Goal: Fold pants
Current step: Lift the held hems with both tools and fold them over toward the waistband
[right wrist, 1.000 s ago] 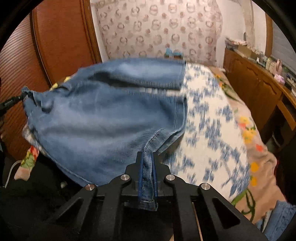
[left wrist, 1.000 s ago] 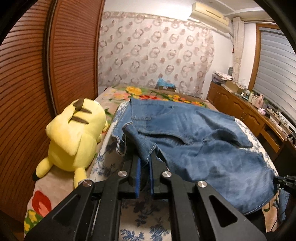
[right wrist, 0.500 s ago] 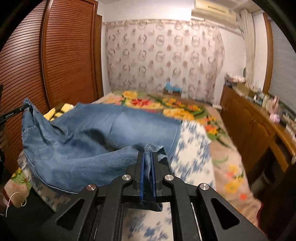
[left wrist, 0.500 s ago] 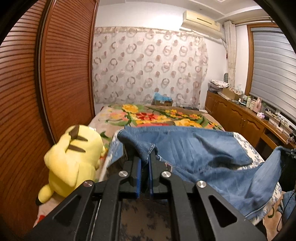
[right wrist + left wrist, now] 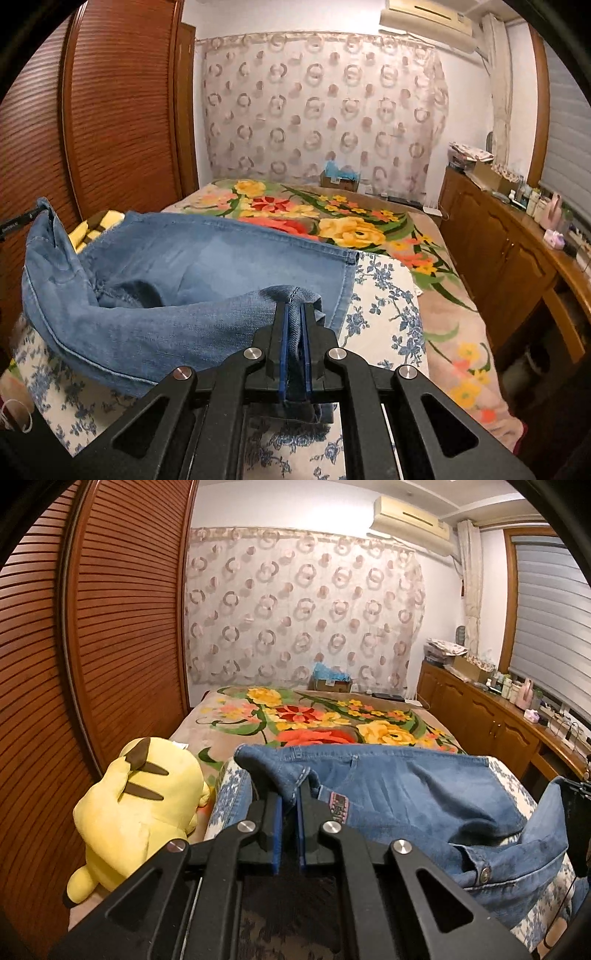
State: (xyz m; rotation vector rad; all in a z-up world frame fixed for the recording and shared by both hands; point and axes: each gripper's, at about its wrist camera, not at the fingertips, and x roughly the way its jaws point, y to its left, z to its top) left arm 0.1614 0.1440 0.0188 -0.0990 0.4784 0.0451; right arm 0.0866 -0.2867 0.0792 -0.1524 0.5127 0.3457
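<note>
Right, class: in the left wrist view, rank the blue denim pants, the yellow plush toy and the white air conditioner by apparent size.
1. Blue denim pants, largest.
2. Yellow plush toy.
3. White air conditioner, smallest, though it hangs far from the camera, so its true size is unsure.

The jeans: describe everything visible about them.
The jeans are light-blue washed denim with pale stitching, a metal button and a small patch label near the waistband. They lie crumpled across a blue-flowered white cloth on the bed. The left gripper pinches the waistband end; the right gripper pinches a hemmed leg end, lifted above the flat-lying leg.
</note>
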